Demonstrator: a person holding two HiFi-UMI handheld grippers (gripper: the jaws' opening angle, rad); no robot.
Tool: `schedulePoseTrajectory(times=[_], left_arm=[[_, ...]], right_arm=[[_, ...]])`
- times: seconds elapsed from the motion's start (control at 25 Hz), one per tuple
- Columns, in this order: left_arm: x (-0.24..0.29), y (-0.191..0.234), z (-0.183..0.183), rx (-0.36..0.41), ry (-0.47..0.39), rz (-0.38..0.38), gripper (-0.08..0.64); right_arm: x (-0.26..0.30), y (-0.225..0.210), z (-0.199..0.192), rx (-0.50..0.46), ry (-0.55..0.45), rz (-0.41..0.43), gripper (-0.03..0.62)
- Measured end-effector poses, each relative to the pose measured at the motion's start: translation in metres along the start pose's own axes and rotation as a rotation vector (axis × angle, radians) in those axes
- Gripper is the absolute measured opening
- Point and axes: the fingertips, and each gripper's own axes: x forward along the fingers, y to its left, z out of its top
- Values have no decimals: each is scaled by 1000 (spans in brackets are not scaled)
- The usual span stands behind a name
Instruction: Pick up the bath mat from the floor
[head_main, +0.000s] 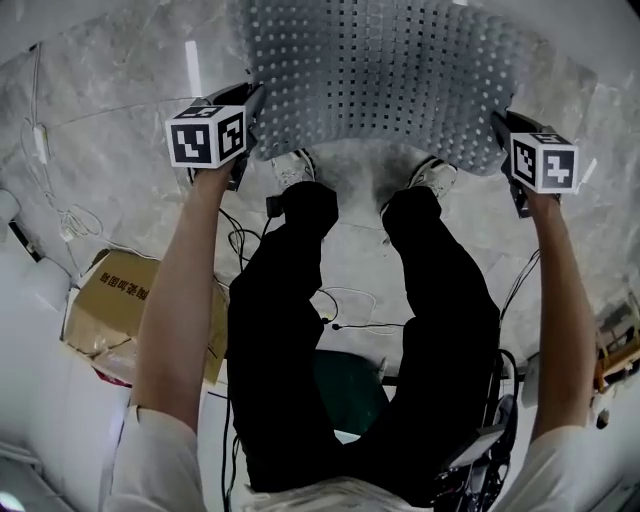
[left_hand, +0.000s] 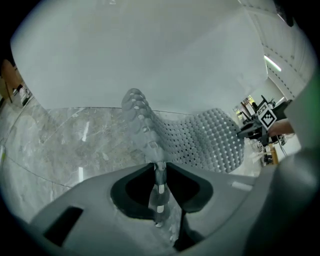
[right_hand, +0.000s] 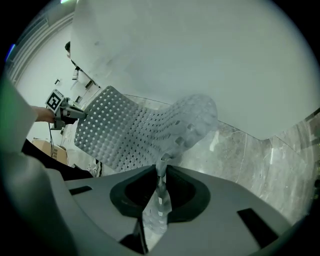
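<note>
**Bath mat gripped at both ends, stretched crosswise above the floor**

The grey, perforated, studded rubber bath mat lies with its long axis running left to right across the top of the head view, spanning the gap between the two grippers. Its near edge bows in an arc above the person's white shoes, and its far edge is cut off by the top of the frame. In both gripper views the sheet sags in a curve between the two held ends, with the grey marbled floor showing beneath it.

The left gripper, at the upper left of the head view, pinches the mat's left end. In its own view the jaws stand nearly together, with the thin edge of the bath mat clamped between the pads and the sheet curving off to the right.

The right gripper, at the upper right, holds the opposite end. Its own view shows the jaws closed to a narrow slit on the mat's edge, with the bath mat fanning away to the upper left.
</note>
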Motion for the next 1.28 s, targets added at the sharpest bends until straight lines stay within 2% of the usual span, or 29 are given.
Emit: schedulePoseTrajectory(times=[0.36, 0.68, 1.04, 1.28], left_arm=[[-42, -64, -11, -17, 39, -67, 83], [-73, -112, -25, -27, 70, -116, 75], [-135, -160, -13, -68, 43, -159, 71], [-197, -191, 16, -94, -31, -198, 69]], right_arm=[[-49, 41, -9, -37, 52, 29, 55], [-86, 86, -21, -19, 63, 79, 55], [-145, 152, -4, -13, 28, 127, 54], [-211, 197, 30, -85, -46, 168, 54]])
